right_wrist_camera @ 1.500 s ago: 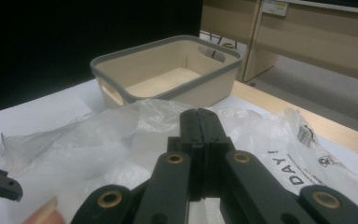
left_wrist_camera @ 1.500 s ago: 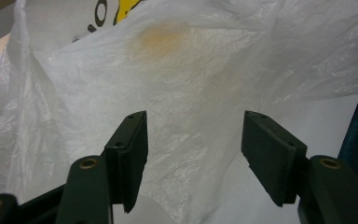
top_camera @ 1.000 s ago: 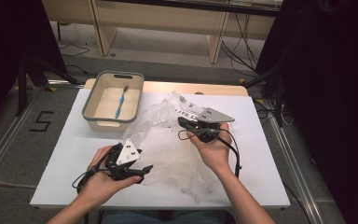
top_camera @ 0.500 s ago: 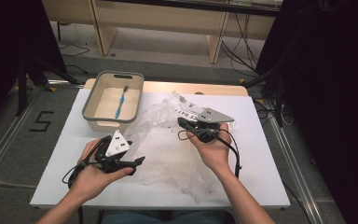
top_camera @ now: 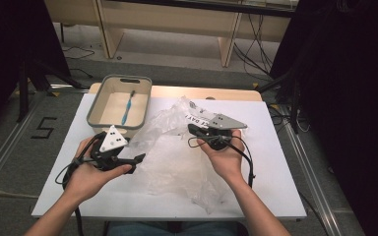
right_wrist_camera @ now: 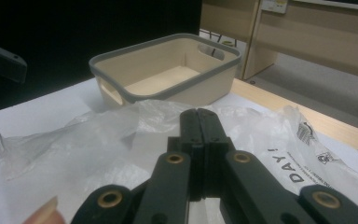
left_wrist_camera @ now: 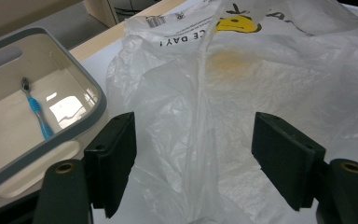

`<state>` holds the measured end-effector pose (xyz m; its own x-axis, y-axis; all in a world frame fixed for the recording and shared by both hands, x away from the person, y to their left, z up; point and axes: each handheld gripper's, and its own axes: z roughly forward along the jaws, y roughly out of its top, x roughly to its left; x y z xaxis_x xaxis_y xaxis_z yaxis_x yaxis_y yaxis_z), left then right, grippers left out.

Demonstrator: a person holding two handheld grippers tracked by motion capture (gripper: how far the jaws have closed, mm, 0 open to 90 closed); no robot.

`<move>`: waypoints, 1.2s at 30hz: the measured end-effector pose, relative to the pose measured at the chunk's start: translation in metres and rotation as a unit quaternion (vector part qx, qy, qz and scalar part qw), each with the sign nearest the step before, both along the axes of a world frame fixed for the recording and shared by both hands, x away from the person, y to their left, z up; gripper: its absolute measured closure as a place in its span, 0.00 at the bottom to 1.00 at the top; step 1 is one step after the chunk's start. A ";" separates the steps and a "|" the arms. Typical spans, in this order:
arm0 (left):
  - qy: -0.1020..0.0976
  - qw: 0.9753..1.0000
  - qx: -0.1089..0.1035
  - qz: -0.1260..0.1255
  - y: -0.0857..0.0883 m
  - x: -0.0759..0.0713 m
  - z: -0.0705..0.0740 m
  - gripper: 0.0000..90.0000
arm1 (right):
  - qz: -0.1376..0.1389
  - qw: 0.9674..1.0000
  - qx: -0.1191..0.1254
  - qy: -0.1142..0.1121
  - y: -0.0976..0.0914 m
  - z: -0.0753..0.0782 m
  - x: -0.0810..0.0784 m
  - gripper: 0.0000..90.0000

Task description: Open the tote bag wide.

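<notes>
**Left gripper spread wide, right gripper closed tight**

Both forearms come in from the near edge in the high view. The left hand (top_camera: pixel 86 172) grips the left gripper (top_camera: pixel 137 158) low and roughly level, its tip pointing toward the middle; its jaws have just been opening and stand wide apart, pressing on nothing. The right hand (top_camera: pixel 225 157) cradles the right gripper (top_camera: pixel 191 129) from beneath, palm up, tip pointing leftward, its jaws pressed flat together.
</notes>
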<state>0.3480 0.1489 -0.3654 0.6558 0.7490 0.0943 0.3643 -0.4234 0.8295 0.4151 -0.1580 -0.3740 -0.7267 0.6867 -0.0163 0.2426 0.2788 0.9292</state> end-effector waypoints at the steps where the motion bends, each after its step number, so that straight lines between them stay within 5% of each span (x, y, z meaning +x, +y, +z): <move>1: -0.002 1.000 -0.003 0.002 0.000 0.002 0.001 0.33 | 0.000 1.000 0.001 0.000 0.000 0.000 0.000 1.00; 17: -0.002 0.999 -0.008 0.032 0.009 0.035 0.019 0.32 | 0.000 1.000 0.001 0.000 -0.001 0.000 0.000 1.00; 36: 0.043 0.995 0.010 0.091 0.028 0.100 0.011 0.33 | -0.002 1.000 0.003 0.004 -0.003 -0.002 0.000 1.00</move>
